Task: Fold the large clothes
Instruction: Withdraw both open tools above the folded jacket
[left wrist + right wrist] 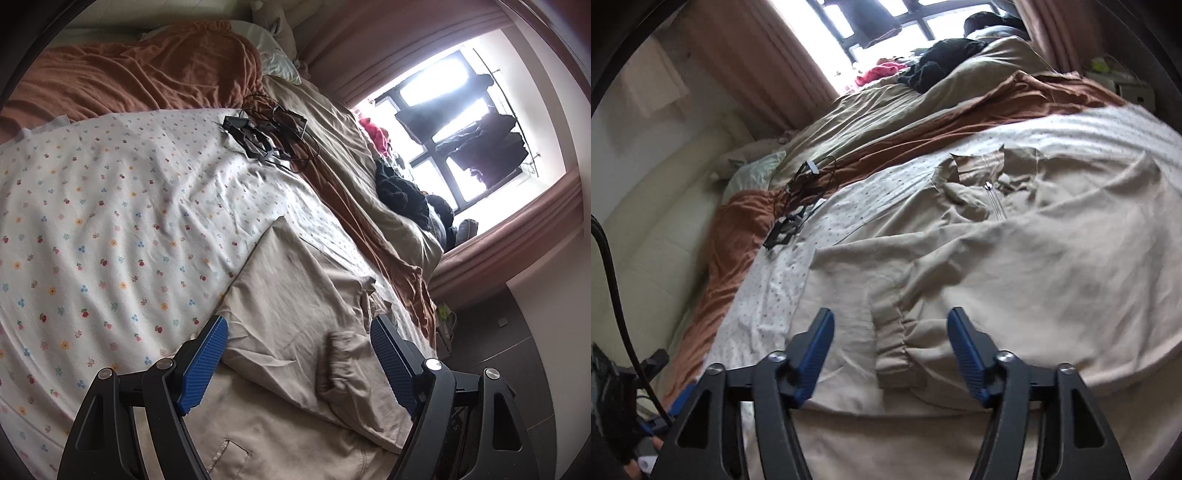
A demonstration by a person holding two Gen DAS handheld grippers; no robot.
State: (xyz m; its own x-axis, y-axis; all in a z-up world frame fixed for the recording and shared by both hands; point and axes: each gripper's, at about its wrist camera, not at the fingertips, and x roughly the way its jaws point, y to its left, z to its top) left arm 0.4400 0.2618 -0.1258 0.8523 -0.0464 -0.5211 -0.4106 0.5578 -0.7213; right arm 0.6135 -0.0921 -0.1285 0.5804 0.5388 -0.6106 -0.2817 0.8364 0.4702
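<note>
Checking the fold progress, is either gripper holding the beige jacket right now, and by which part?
Neither. The left gripper and right gripper are both open above the beige jacket, each straddling an elastic cuff without gripping it.

Daylight pours in from the window (461,122), which I see blown out to white glare in both views. The bed (110,206) is softly lit, with gentle shadows in the folds. Fisheye bending curves everything near the dark rims. My right view is slightly blurred.
</note>
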